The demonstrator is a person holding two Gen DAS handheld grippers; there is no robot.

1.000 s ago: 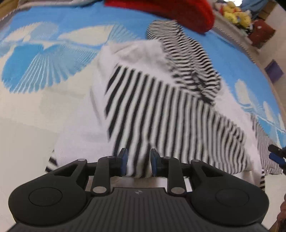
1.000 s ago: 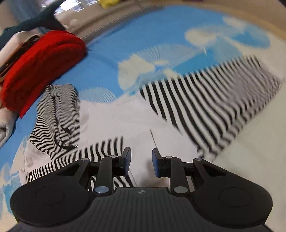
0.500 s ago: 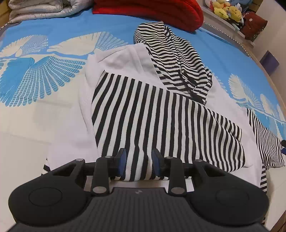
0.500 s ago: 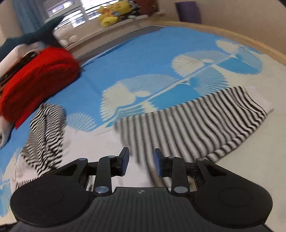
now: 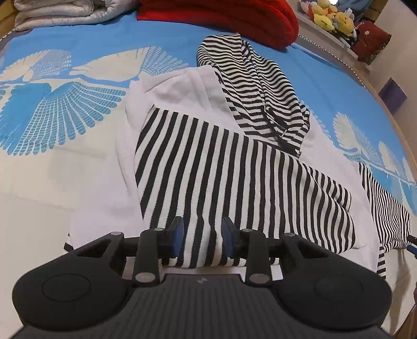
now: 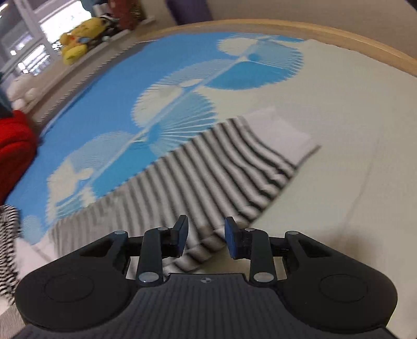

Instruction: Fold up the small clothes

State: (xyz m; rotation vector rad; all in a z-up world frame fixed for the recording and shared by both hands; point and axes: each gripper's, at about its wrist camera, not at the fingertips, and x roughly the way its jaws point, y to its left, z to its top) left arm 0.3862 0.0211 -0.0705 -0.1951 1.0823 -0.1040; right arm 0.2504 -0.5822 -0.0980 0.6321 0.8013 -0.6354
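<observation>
A striped hooded top (image 5: 234, 167) lies spread on the blue and cream bedspread (image 5: 78, 109), one sleeve folded across its white body. Beyond its hood sits a red blanket (image 5: 221, 15) (plush toys (image 5: 328, 15) line the ledge behind). The left gripper (image 5: 202, 236) has narrow jaws around the hem; a pinch can't be confirmed. The right gripper (image 6: 206, 236) hovers part-open over the blurred other sleeve (image 6: 208, 177).

Left hand-held gripper (image 5: 202, 234) and right hand-held gripper (image 6: 206, 233), both angled downward, jaws partly apart.
</observation>
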